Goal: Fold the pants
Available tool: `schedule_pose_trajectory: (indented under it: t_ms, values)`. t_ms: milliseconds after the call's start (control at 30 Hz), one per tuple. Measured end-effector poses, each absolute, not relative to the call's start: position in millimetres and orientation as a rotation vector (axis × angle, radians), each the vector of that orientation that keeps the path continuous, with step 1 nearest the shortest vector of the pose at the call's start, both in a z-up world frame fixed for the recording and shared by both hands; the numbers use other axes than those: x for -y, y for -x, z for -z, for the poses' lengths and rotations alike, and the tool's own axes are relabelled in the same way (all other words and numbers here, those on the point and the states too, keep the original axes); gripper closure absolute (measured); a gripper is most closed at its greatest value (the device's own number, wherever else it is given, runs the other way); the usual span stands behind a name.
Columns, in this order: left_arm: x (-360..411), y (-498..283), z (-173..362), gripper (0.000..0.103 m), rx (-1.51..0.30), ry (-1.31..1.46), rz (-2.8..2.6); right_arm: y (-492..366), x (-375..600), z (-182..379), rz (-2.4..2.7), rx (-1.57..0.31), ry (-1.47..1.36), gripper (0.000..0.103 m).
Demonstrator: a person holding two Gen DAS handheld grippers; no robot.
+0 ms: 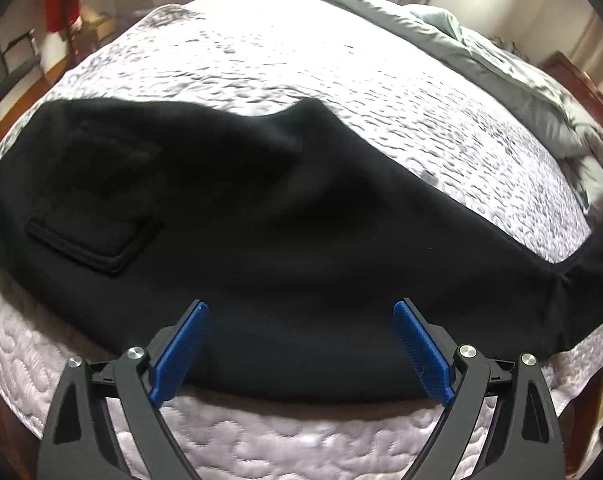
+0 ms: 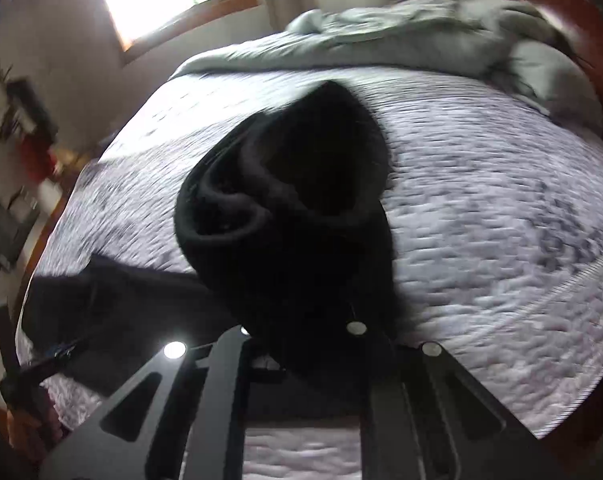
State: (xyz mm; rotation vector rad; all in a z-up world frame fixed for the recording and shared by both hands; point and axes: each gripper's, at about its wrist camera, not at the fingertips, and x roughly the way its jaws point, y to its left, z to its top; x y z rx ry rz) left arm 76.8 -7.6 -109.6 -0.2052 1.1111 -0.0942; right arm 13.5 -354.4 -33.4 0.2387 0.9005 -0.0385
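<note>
The right gripper (image 2: 301,344) fingertips vanish under bunched black pants (image 2: 293,208) (whole view motion-blurred); the pants' leg runs off frame.

Pants (image 1: 261,208), perhaps duvet (image 1: 501,64), on bed (image 1: 301,440)

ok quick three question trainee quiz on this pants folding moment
1. True or false: the left tool has its blue pads spread wide with nothing pinched.
2. Which tool has lifted part of the black pants? A) left B) right
3. What lies bunched at the far end of the quilted bed cover?

Key: 1 true; 2 B; 3 a grey blanket.
</note>
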Motion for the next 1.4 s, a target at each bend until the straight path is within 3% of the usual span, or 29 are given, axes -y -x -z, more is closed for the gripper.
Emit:
schedule_pose_trajectory:
  t_ms: [433, 900, 933, 1033, 1100, 1133, 1400]
  values:
    - [-45, -66, 105, 0.009, -1.098, 0.305, 0.056, -58, 165, 84, -0.2, -1.056, -0.028, 0.094]
    - [-47, -64, 105, 0.009, -1.102, 0.348, 0.067, -60, 110, 116, -0.308, -1.107, 0.018, 0.092]
    - [-49, -65, 105, 0.009, -1.103, 0.35, 0.064, -60, 106, 117, -0.313, -1.114, 0.03, 0.088]
    - [-54, -66, 106, 0.009, -1.119, 0.365, 0.058, -58, 100, 123, -0.354, -1.146, 0.038, 0.062]
    - [-57, -67, 108, 0.009, -1.135, 0.386, 0.064, -52, 106, 120, -0.436, -1.17, -0.052, 0.03]
    - [-58, -67, 109, 0.009, -1.145, 0.402, 0.067, -48, 111, 117, -0.485, -1.193, -0.117, 0.026]
    - [-21, -76, 115, 0.009, -1.24, 0.463, 0.215, -21, 189, 81, -0.437, -1.127, -0.323, 0.027]
